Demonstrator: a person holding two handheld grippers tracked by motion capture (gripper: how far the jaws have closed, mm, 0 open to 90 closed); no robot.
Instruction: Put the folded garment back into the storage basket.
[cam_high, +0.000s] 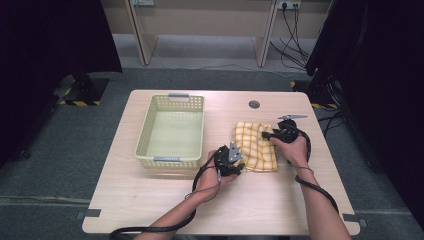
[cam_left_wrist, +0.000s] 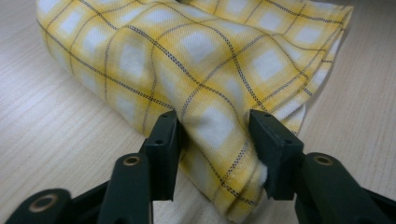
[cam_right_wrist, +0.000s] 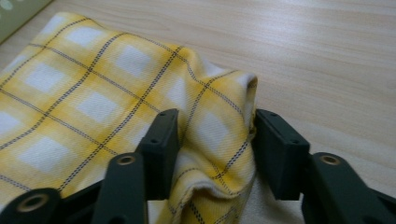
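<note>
I am grabbing the yellow cloth (cam_high: 256, 146) with both of my tongs, and I think this is the picking-up step. The cloth lies folded on the right half of the counter (cam_high: 150, 200), just to the right of the green basket (cam_high: 171, 131), which has nothing in it that I can see. My left tongs (cam_high: 239, 167) are at the near left corner of the cloth, and my right tongs (cam_high: 266, 135) are at its far right edge. In the left gripper view, a bunched fold of cloth (cam_left_wrist: 205, 74) sits between my two black jaws, and both jaws press into it, so my left tongs (cam_left_wrist: 217, 140) are pinching the cloth. In the right gripper view, a raised hump of cloth (cam_right_wrist: 93, 102) fills the gap between the jaws, and they touch it on both sides, so my right tongs (cam_right_wrist: 215, 140) are pinching it too. Next I think I should lift both hands together, slow and even, so the cloth does not slip out, and then carry it left to the basket. The cloth is soft and a bit thick, with yellow and white squares and thin dark lines. It looks folded over, with wrinkles where my tongs squeeze it.
</note>
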